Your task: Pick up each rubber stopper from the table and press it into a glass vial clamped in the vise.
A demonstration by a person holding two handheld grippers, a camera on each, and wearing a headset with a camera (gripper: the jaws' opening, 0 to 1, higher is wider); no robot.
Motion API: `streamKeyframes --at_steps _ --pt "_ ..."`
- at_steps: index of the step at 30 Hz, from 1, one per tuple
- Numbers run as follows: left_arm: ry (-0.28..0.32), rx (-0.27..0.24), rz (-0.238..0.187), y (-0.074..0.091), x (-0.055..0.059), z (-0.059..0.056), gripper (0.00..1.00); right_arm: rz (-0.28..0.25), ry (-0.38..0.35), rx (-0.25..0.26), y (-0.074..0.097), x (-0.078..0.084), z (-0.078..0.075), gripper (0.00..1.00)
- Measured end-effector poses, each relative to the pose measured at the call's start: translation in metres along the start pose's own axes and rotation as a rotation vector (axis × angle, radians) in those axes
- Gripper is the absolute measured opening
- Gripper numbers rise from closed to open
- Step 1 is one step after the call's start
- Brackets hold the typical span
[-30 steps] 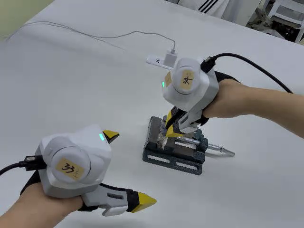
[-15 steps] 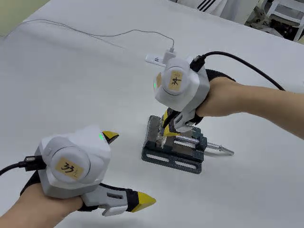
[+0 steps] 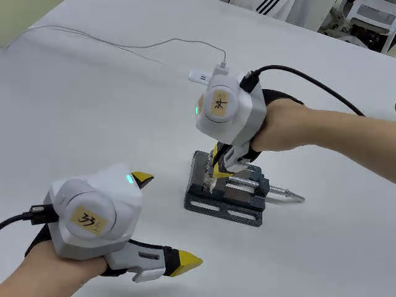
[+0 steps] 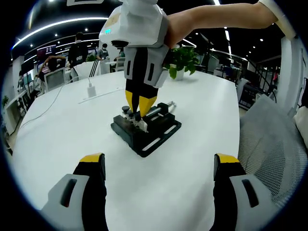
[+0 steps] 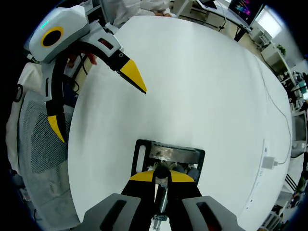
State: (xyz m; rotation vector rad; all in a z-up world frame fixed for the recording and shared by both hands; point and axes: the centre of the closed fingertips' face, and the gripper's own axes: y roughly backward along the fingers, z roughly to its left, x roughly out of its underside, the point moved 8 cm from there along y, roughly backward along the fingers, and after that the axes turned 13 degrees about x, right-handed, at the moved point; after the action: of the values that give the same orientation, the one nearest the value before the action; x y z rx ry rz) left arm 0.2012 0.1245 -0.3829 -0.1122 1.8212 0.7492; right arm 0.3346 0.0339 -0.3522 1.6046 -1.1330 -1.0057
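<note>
White charger, cable beyond vise; right gripper atop vise.

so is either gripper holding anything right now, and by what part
The left gripper is open and empty. The right gripper appears pinched on a small dark rubber stopper, by its sides, right over the vise.

One vise stands near the middle of the counter. One white charger with one cable lies toward the far edge. Two hand-held grippers are counted: the left hand-held gripper and the right hand-held gripper.
</note>
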Motion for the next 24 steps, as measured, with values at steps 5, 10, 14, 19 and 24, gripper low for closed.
streamKeyframes --at_steps 5,10,14,19,24 --pt "-0.002 0.003 0.004 -0.001 -0.001 0.003 0.92 0.014 -0.061 -0.005 -0.001 0.001 -0.001 0.03" --pt "-0.005 -0.001 -0.003 0.002 -0.005 0.006 0.91 0.035 -0.138 -0.013 -0.003 0.001 -0.002 0.03" --pt "-0.010 -0.009 -0.018 0.005 -0.011 0.009 0.91 0.052 -0.201 -0.022 -0.004 0.001 -0.003 0.02" --pt "-0.015 -0.019 -0.027 0.006 -0.018 0.016 0.90 0.066 -0.244 -0.020 -0.003 0.001 -0.002 0.02" --pt "-0.004 -0.032 -0.047 0.005 -0.022 0.020 0.90 0.077 -0.283 -0.018 -0.002 0.000 0.000 0.02"
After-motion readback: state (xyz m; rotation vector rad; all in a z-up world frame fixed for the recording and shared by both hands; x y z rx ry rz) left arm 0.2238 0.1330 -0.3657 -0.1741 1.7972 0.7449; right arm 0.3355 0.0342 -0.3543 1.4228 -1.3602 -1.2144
